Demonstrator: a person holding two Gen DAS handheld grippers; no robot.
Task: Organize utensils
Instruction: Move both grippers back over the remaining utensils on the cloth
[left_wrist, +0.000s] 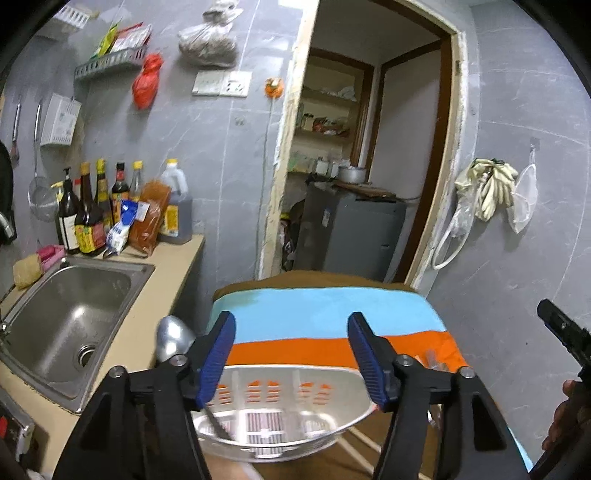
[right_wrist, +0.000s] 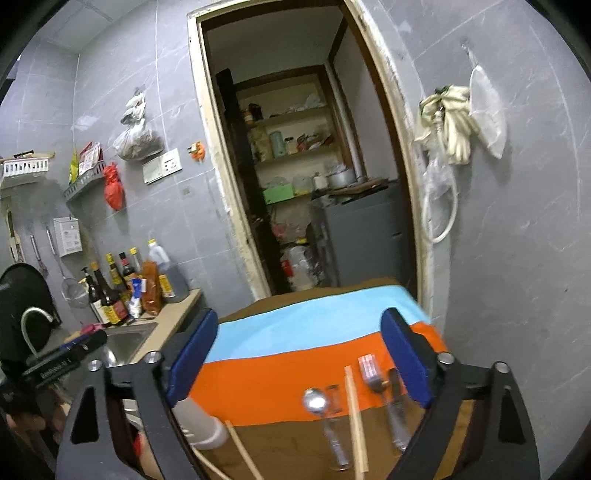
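My left gripper (left_wrist: 291, 350) is open above a white slotted utensil basket (left_wrist: 280, 413) that stands on the striped cloth (left_wrist: 317, 317). A metal ladle (left_wrist: 173, 338) leans out of the basket at its left, behind the left finger. My right gripper (right_wrist: 317, 362) is open and empty above the striped cloth (right_wrist: 295, 354). Under it lie a metal spoon (right_wrist: 325, 417), a wooden chopstick (right_wrist: 356, 421), a second chopstick (right_wrist: 243, 450) and a fork (right_wrist: 388, 398). The basket's rim (right_wrist: 203, 424) shows at lower left of the right wrist view.
A steel sink (left_wrist: 70, 317) is set in the beige counter (left_wrist: 173, 273) to the left, with sauce bottles (left_wrist: 92, 210) behind it. An open doorway (left_wrist: 369, 166) leads to a pantry with a grey cabinet (left_wrist: 351, 236). Cloths hang on the right wall (left_wrist: 487, 188).
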